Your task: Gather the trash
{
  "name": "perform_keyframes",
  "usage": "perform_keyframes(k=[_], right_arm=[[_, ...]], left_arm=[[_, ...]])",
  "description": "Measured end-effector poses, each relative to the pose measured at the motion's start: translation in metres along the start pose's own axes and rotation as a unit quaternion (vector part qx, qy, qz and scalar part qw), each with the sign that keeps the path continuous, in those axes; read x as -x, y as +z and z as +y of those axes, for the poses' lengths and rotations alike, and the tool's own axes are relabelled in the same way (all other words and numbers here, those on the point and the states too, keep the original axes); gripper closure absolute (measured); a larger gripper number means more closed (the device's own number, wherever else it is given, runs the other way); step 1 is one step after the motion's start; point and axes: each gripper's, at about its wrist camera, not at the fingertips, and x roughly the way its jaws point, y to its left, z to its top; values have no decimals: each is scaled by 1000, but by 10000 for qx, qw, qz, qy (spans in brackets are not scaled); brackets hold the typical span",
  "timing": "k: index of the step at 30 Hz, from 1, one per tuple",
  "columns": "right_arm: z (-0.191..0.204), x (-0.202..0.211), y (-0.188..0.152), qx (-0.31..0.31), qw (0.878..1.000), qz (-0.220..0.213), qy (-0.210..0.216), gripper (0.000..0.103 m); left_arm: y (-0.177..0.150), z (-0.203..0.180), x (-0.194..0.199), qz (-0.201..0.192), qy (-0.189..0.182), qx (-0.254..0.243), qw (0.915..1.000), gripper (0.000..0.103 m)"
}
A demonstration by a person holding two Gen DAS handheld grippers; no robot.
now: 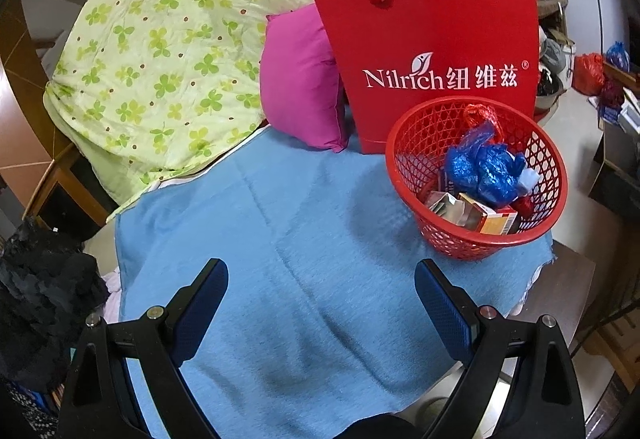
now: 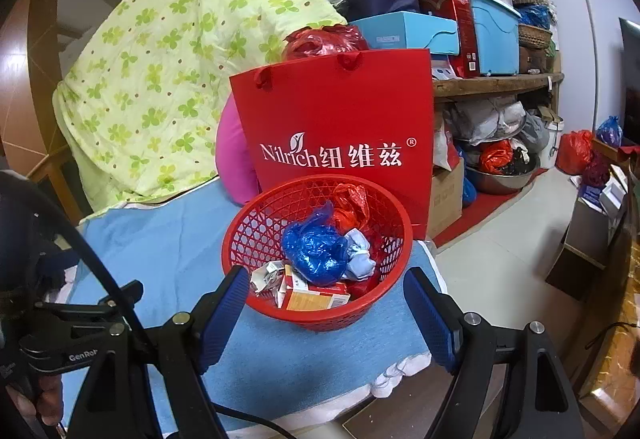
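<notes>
A red mesh basket point(image 1: 404, 155) point(image 2: 248, 235) stands on the blue towel point(image 1: 280, 239) point(image 2: 168, 239) near its right edge. Inside lie a crumpled blue plastic bag point(image 1: 484, 171) point(image 2: 316, 251), a red plastic bag point(image 2: 352, 207), small cardboard boxes point(image 1: 492, 217) point(image 2: 316, 297) and torn wrappers. My left gripper point(image 1: 322, 285) hovers open over bare towel, left of and nearer than the basket, with nothing between its fingers. My right gripper point(image 2: 326, 291) is open just in front of the basket, whose near rim shows between the two blue pads without touching them.
A red paper gift bag point(image 1: 432, 39) point(image 2: 336, 111) stands behind the basket, a pink pillow point(image 1: 300, 79) and green floral quilt point(image 1: 168, 39) to its left. Shelves crowded with boxes and bags point(image 2: 480, 19) fill the right. The left gripper's black frame point(image 2: 80, 323) shows in the right wrist view.
</notes>
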Motion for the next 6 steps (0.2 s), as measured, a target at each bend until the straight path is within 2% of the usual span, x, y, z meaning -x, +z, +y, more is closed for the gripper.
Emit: perform_keyframes(k=[6], right_arm=[[21, -6, 1, 69, 10000, 41, -59, 21]], left_arm=[[-12, 26, -5, -106, -249, 243, 9993, 9]])
